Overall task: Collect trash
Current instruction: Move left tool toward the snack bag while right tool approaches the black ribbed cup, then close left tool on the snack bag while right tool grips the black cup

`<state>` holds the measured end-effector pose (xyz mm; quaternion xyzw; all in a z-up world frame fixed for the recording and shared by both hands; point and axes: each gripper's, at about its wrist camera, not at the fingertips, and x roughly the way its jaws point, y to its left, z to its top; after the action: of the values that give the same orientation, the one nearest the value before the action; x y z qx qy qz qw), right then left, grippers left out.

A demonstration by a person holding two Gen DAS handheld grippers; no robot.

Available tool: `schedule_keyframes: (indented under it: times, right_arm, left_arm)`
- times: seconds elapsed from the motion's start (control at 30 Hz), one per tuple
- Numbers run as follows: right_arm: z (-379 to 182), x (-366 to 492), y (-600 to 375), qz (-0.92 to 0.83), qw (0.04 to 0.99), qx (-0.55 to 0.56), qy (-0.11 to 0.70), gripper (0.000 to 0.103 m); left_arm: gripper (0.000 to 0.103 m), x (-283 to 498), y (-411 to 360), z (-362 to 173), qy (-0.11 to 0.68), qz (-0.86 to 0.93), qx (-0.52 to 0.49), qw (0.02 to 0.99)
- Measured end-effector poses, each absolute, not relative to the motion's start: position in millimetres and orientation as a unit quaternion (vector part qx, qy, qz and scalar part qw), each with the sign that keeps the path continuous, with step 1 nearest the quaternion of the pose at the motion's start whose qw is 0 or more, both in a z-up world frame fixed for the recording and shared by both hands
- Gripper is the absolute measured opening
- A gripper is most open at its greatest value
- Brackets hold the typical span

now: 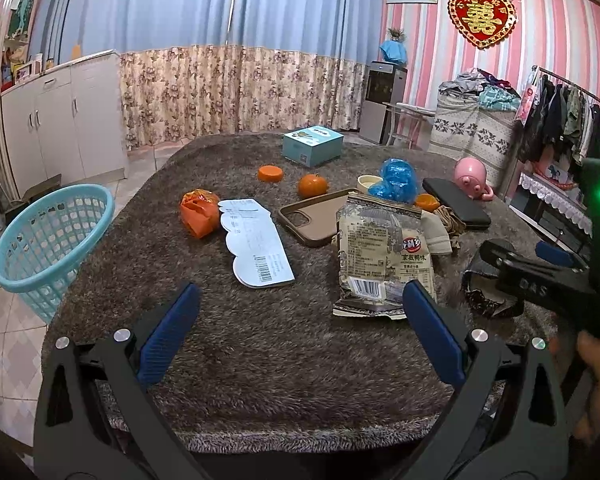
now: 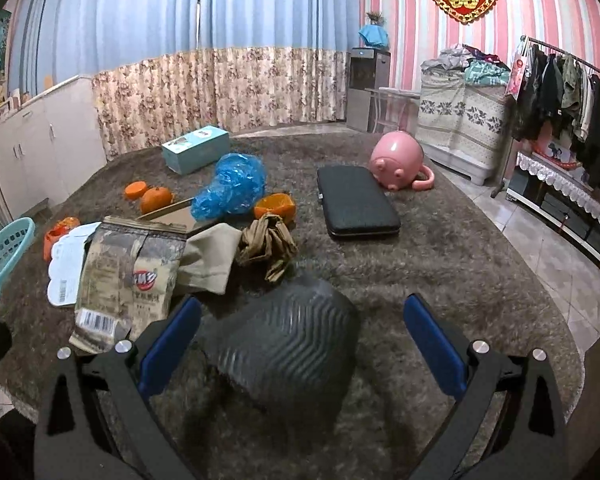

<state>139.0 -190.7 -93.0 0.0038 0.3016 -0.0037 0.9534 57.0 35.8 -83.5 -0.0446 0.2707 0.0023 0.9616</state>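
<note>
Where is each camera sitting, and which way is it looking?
Left wrist: sits on the left gripper, looking across the furry table toward the curtains; its own open blue fingers, the right gripper and a hand show.
Right wrist: sits on the right gripper, facing the same way, over a dark ribbed pouch; only its own open fingers clearly show.
Both see the snack bag, blue plastic bag, pink toy and teal basket.

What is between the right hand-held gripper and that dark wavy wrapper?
Nothing visible. The right hand-held gripper is open, and the dark wavy wrapper lies on the furry table cover right between its fingers. The snack bag sits off to its left side, apart from the wrapper.
</note>
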Motion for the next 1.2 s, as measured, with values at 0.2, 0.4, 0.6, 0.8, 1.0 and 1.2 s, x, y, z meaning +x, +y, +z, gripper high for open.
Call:
schedule_keyframes:
  times: [0.2,0.4,0.6,0.8,1.0,1.2]
  right_arm:
    - [-100,153,-190,-0.020,0.942,0.003,0.335,0.099]
    - [-104,153,-191,-0.011,0.939,0.003,0.344,0.099]
    - [-107,152,-195,0.004,0.934,0.013,0.357,0.098]
    - [-110,155,-196,0.044,0.926,0.034,0.374,0.083]
    - [-105,151,-195,0.046,0.934,0.022,0.353,0.068]
    - [-99,153,-210,0.054,0.937,0.039,0.343,0.060]
  left_arm:
    - [0.098,63,38,-82,0.278,-0.004,-0.049,0.959]
    - [0.098,85,36,-70,0.271,-0.022,-0.031,0.962]
    - [0.098,127,28,-60,0.272,-0.038,-0.025,0.961]
    - [0.098,137,25,-84,0.303,-0.025,-0.017,0.952]
    - [0.098,138,27,-89,0.309,-0.029,-0.024,0.950]
    - [0.098,148,23,-99,0.337,-0.056,-0.040,0.939]
